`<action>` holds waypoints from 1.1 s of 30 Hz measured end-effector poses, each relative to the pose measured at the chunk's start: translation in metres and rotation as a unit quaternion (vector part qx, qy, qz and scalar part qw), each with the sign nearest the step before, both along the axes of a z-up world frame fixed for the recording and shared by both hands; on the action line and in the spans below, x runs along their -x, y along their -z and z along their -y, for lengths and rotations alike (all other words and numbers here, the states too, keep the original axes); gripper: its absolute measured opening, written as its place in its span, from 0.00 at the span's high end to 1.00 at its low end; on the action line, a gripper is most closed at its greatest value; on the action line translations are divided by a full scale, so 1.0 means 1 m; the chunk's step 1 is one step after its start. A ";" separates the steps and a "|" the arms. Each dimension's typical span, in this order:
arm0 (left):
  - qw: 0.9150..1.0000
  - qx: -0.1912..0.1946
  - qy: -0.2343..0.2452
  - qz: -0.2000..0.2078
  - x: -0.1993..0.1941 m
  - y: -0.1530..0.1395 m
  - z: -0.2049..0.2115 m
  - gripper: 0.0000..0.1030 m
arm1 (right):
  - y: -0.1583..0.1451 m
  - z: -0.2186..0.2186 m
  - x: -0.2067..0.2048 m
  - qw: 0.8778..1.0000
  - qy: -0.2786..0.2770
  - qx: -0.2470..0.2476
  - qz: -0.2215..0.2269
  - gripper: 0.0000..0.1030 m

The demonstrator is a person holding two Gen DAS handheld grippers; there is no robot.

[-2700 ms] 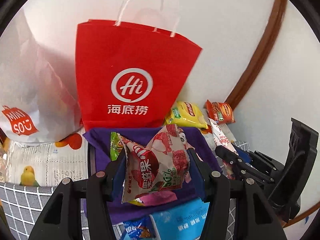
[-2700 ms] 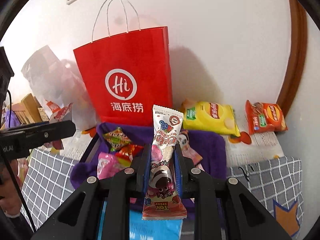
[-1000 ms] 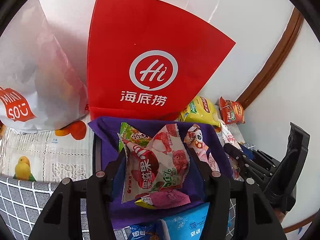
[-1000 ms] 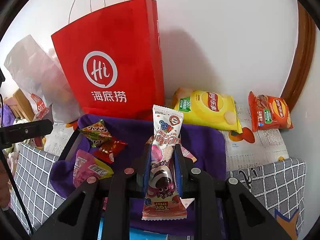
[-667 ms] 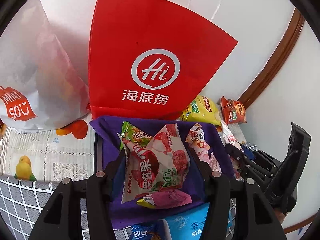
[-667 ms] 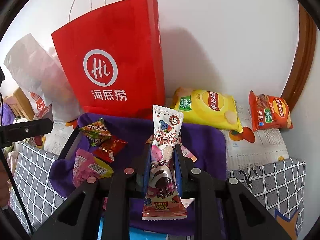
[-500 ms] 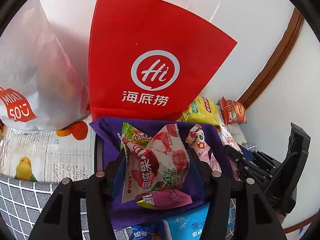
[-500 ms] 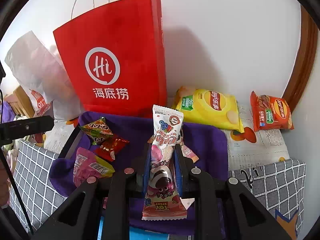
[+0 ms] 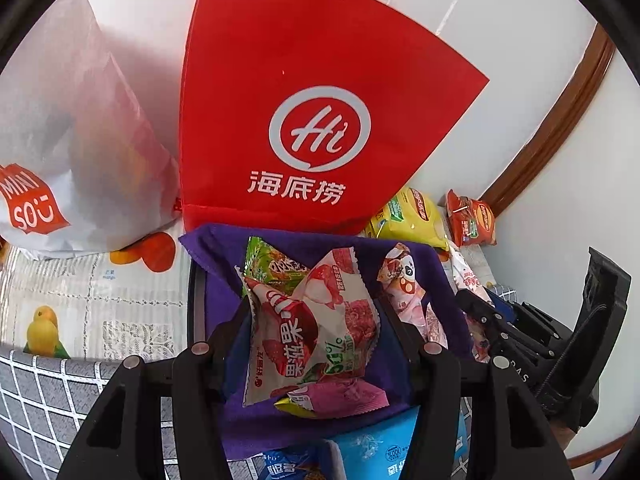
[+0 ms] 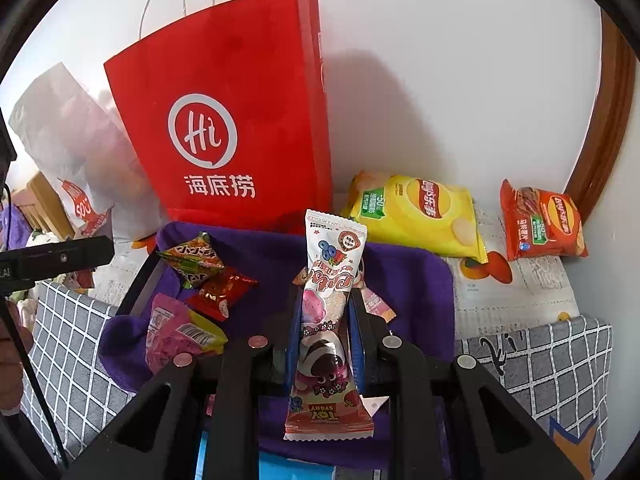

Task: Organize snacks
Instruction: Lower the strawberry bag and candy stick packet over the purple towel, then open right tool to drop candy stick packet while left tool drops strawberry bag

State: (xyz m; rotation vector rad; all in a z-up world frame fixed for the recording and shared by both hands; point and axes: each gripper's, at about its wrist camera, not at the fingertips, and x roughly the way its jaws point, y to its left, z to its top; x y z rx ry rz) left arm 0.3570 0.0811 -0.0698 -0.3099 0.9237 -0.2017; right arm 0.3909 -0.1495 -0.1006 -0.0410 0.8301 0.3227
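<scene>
My left gripper [image 9: 314,312] is shut on a crumpled white and red fruit snack packet [image 9: 310,326], held above a tray lined with purple cloth [image 9: 216,248]. My right gripper [image 10: 325,304] is shut on a long white and pink Toy Story snack bar [image 10: 329,312], upright over the same purple cloth [image 10: 404,276]. In the tray lie a green packet [image 9: 272,266], a panda-print packet [image 9: 400,280], a pink packet [image 10: 176,330] and a small red one [image 10: 218,290]. A tall red paper bag [image 10: 232,120] stands behind the tray against the wall.
A yellow chip bag [image 10: 416,216] and an orange chip bag [image 10: 542,224] lie on the patterned cloth right of the red bag. A white Miniso bag [image 9: 60,152] stands to the left. Blue packets [image 9: 376,444] sit near the front edge. Grey checked cloth [image 10: 560,364] covers the front.
Nothing has visibly changed over the last second; both grippers hold their packets still. Compared with the oldest frames, both views sit closer to the red bag.
</scene>
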 end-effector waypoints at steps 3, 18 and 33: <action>1.000 -0.002 0.004 -0.010 -0.003 0.006 0.004 0.46 | 0.004 -0.003 -0.001 1.000 -0.006 0.004 -0.009 0.79; 0.998 -0.022 0.035 -0.051 -0.011 0.030 0.029 0.46 | 0.023 -0.016 -0.008 0.999 -0.017 0.022 -0.045 0.79; 0.997 -0.024 0.042 -0.059 -0.013 0.034 0.035 0.44 | 0.019 -0.017 -0.007 0.998 -0.021 0.022 -0.054 0.72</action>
